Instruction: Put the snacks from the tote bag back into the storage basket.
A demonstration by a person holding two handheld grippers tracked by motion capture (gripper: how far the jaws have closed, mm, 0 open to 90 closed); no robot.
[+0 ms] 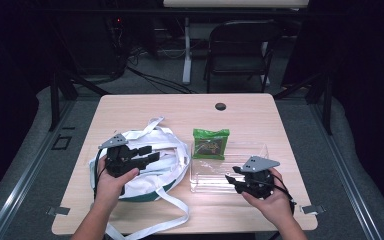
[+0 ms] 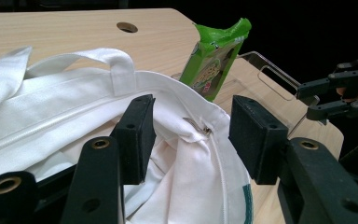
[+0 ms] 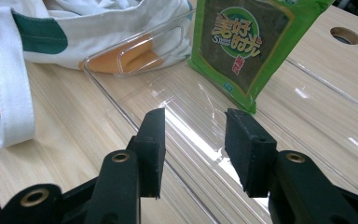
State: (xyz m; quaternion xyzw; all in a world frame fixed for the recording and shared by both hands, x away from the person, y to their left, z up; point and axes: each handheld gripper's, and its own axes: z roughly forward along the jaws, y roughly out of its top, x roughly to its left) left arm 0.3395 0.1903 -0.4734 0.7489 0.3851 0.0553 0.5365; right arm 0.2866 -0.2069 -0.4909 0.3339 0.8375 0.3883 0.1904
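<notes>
A white cloth bag (image 1: 152, 165) with long straps and a green patch lies on the table's left half. My left gripper (image 1: 152, 154) hovers over it, open, its jaws either side of the bag's zipper pull (image 2: 196, 126). A green snack packet (image 1: 210, 143) leans at the far edge of a clear plastic tray (image 1: 252, 152). The packet (image 3: 247, 46) stands upright in the right gripper view. My right gripper (image 1: 231, 180) is open above the tray's near part (image 3: 191, 135), with nothing between its jaws.
The wooden table (image 1: 260, 115) has a round cable hole (image 1: 220, 106) near its far edge. One bag strap (image 1: 150, 227) trails toward the front edge. A dark chair (image 1: 240, 50) stands beyond the table.
</notes>
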